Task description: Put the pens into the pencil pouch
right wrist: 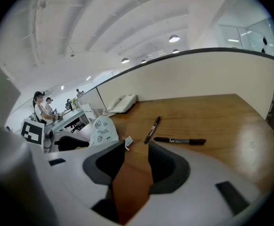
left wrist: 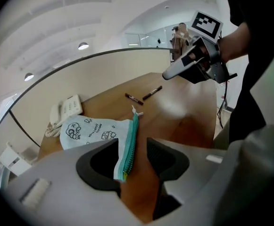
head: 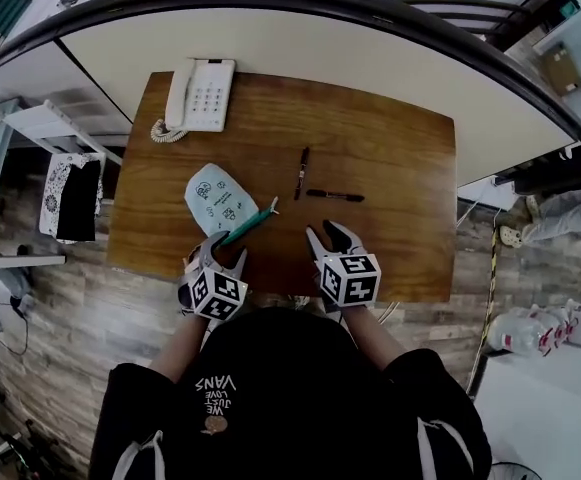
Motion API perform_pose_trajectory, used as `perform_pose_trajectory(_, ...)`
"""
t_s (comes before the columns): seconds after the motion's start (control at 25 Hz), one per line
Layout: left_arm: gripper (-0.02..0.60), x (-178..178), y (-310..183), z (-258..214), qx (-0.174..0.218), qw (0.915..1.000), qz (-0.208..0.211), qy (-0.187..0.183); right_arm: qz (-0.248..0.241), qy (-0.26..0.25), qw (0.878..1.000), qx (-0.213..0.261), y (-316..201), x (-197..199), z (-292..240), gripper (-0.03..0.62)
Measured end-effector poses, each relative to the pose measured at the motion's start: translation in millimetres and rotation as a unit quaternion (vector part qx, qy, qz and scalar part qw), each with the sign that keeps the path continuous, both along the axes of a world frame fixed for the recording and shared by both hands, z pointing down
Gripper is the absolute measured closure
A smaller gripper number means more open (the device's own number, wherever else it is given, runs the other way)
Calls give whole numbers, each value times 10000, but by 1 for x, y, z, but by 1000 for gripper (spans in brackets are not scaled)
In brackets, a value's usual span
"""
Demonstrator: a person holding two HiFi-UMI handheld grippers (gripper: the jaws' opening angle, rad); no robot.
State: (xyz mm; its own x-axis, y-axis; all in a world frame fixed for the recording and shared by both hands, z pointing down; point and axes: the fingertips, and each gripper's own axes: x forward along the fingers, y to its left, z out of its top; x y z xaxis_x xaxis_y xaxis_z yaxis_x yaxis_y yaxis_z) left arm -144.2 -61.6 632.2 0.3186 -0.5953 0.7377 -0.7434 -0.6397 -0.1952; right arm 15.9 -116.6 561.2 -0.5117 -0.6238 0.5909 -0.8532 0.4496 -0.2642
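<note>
Pale blue cartoon-print pouch (head: pixel 213 198) with teal zipper; its end sits between the left gripper's (head: pixel 225 249) open jaws. Right gripper (head: pixel 326 231) open, empty. First pen (head: pixel 301 173) and second pen (head: pixel 335 196), both black, lie right of pouch.

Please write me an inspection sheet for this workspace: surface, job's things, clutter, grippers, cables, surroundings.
Surface: wooden table, no spills seen.
Job's things: pencil pouch lies flat; pen and second pen lie right of it, outside it.
Clutter: telephone at the far left corner.
Grippers: left gripper open, the pouch's zipper end between its jaws; right gripper open, empty.
Cables: coiled phone cord beside the telephone.
Surroundings: curved partition behind the table; wood-pattern floor.
</note>
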Motion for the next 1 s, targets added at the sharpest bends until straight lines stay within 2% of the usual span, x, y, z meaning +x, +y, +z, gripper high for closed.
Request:
perform_pose_trajectory(0.2,410,-5,-4,14,-215,9994,281,-63,19,199,9998,-88,-6,-15,15,448)
perform_pose_trajectory(0.36,413,-6,-10,19,-235,9982,541,-50,104,309,9994,-149,-16,-23,29,448)
perform_pose_trajectory(0.52,460,-10,-16,20,-233,9972,713,-55,174,411,9987,-229,-26,-30,42,448)
perform_pose_trajectory(0.6,514,-10,-19,18,-201,9966,796,-33,213,453,9984,-250,-31,-32,47,448)
perform_pose_trajectory(0.84,543,-17,-30,11,-195,9962,812,232,378,599,9970,-299,-49,-37,60,448)
perform_pose_trajectory(1.0,549,-19,-39,-3,-159,9957,702,589,590,779,9947,-333,-66,-36,72,448)
